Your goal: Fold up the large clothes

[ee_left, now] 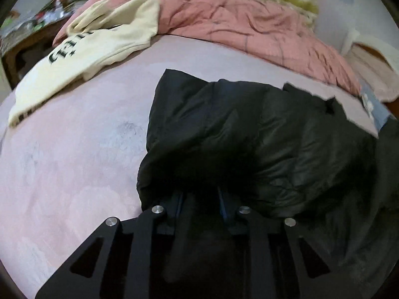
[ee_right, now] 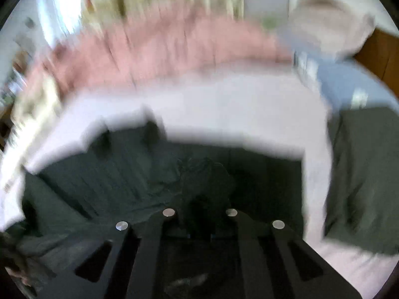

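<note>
Left gripper point(ee_left: 199, 199) pinches the black coat point(ee_left: 261, 137), which lies on the pink bed point(ee_left: 74, 162). It looks puffy, soft and slippery, so hold it by an edge.

Right gripper point(ee_right: 200, 221) is closed on dark cloth; this view is blurry.

Left gripper point(ee_left: 200, 199): a matte black frame of flat linkage bars that fan out toward the camera. Four round silver pivot pins cap the bars, two inner ones at about 11 and 1 o'clock of the frame, two outer ones lower. Triangular cut-outs pierce the outer plates. Thin blue strips line the inner fingers point(ee_left: 177, 205). Right gripper point(ee_right: 200, 220): the same black bars, four silver pins and triangular cut-outs, slightly blurred.
</note>
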{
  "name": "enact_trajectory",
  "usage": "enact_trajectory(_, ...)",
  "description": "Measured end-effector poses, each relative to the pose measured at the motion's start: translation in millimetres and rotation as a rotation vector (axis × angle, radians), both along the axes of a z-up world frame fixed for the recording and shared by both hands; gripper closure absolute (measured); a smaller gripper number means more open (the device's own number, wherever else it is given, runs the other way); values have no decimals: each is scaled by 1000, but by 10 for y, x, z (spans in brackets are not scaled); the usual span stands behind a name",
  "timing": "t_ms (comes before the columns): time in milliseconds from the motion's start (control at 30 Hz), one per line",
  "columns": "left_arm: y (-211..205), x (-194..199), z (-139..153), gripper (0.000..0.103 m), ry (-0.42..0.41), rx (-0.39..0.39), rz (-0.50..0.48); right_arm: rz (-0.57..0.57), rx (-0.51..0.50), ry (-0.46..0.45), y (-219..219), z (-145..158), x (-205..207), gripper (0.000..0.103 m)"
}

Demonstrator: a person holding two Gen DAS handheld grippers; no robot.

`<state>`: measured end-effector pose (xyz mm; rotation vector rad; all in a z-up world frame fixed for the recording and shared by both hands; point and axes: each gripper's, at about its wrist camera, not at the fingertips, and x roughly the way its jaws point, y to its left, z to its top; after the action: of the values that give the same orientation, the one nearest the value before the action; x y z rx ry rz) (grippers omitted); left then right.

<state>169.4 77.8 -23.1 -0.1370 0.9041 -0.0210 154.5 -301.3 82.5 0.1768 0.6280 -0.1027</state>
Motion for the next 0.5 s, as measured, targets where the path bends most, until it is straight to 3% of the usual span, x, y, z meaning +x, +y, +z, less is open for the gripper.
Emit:
enact_trajectory(67,18,-46,57,81,-22,-27,-2,66,4,-171,-5,296,-376,93)
enact_trajectory(100,16,-74,78,81,-31,-27,-4,70,-13,-180,11,358,-542,93)
enact_trajectory(133,11,-87,86,81,-35,-13,-7,72,-32,-163,32,340,-690,92)
enact_trajectory(167,-27,-105,87,81,-31,17,-14,74,-45,-126,58,245,-834,82)
enact_trajectory(200,-61,-123,76,81,-23,48,-22,73,-56,-73,76,118,-942,63)
enact_trajectory(267,-123,-153,65,78,-21,106,-38,64,-64,49,113,-232,-1218,48)
enact_trajectory(367,-142,-215,108,78,-37,128,-39,64,5,173,105,-725,-1756,48)
enact_trajectory(500,-80,-248,97,76,-32,103,-25,26,-3,177,104,-832,-2246,43)
